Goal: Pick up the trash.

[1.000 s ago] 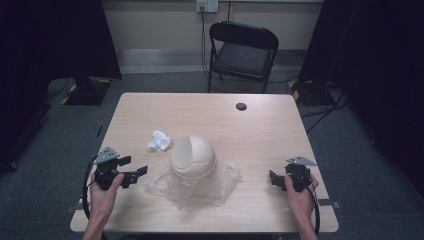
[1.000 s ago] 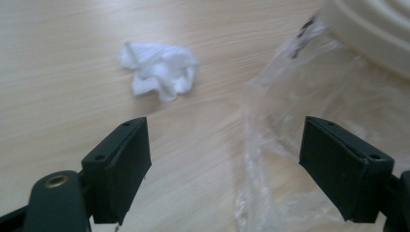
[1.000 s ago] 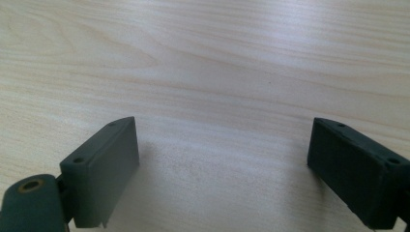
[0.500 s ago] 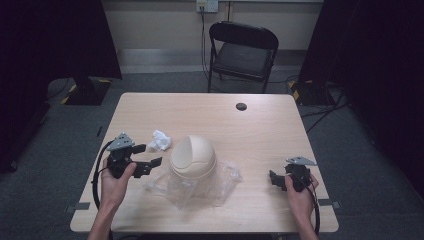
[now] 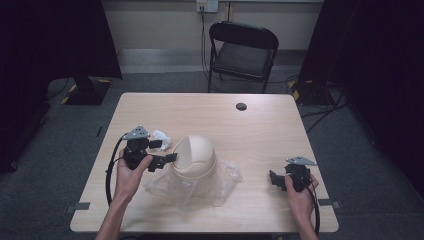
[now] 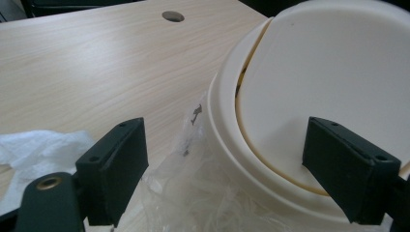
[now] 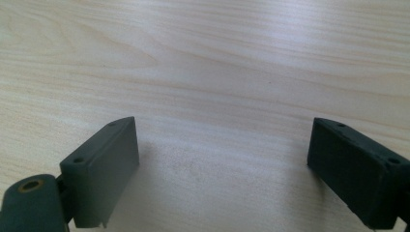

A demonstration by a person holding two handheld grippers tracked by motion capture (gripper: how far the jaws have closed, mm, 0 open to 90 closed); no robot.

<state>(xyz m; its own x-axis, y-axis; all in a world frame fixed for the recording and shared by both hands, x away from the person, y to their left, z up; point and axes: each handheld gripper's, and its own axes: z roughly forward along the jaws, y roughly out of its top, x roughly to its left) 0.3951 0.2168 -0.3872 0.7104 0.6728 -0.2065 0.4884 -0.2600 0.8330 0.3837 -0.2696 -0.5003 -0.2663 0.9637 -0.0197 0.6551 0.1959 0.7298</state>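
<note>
A cream dome-shaped container (image 5: 196,156) with a swing lid stands on a crumpled clear plastic bag (image 5: 220,182) at the table's middle front. A wad of white tissue (image 5: 161,136) lies just left of it. My left gripper (image 5: 165,151) is open, its tips close to the dome's left side. In the left gripper view the open left gripper (image 6: 232,169) frames the dome's rim and lid (image 6: 309,77); the right jaw overlaps the lid edge, and I cannot tell if it touches. Tissue (image 6: 38,145) and bag (image 6: 193,193) lie below. My right gripper (image 5: 274,180) is open near the front right, over bare wood (image 7: 203,63).
A small dark round hole (image 5: 241,106) sits in the table's far side, also the hole (image 6: 173,16) seen past the dome. A black folding chair (image 5: 243,50) stands behind the table. Bare table (image 5: 260,135) stretches between the dome and the right gripper.
My left gripper has risen off the front left of the table and moved right and away from me, up to the dome's left side. The right gripper has stayed put.
</note>
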